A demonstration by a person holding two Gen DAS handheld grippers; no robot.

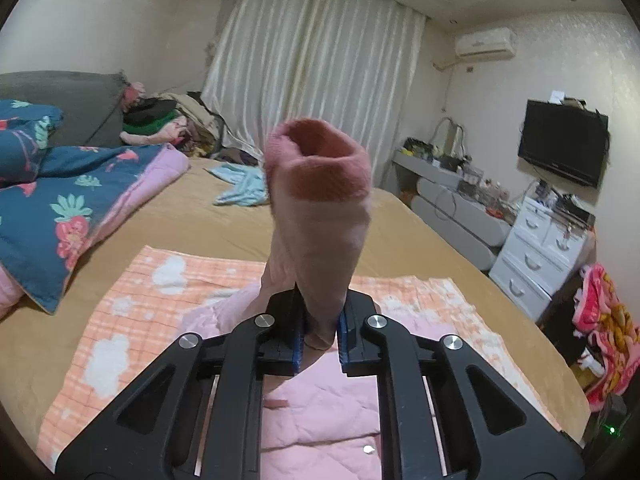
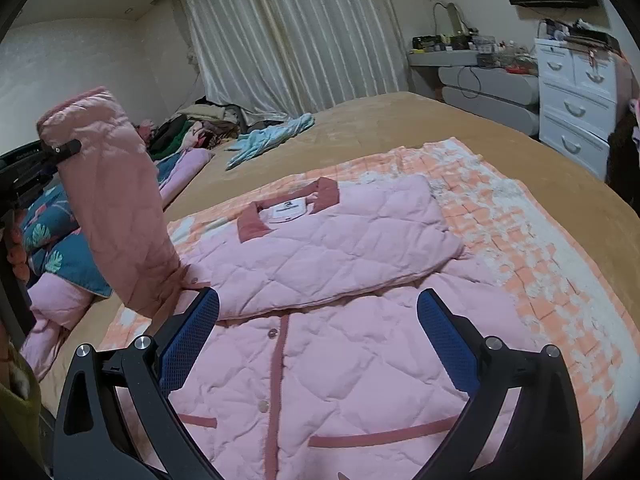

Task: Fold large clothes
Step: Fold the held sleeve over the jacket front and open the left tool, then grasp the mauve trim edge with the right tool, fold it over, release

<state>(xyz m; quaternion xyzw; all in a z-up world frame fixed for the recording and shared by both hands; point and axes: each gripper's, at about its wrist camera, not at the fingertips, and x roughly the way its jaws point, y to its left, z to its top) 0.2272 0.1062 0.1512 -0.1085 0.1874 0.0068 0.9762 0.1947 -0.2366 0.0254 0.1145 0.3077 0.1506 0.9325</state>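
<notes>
A pink quilted jacket (image 2: 320, 340) lies front-up on an orange checked blanket (image 2: 500, 232) on the bed. One sleeve is folded across its chest (image 2: 340, 240). My left gripper (image 1: 320, 340) is shut on the other sleeve (image 1: 320, 208) near its dark pink cuff and holds it raised above the jacket. That raised sleeve also shows in the right wrist view (image 2: 112, 200), with the left gripper (image 2: 60, 148) clamped on it. My right gripper (image 2: 318, 320) is open and empty, just above the jacket's front.
A blue patterned quilt (image 1: 60, 200) lies on the bed's left side. A light blue garment (image 1: 240, 184) and a clothes pile (image 1: 160, 120) sit at the far end. White drawers (image 1: 536, 248) and a TV (image 1: 560, 144) stand to the right.
</notes>
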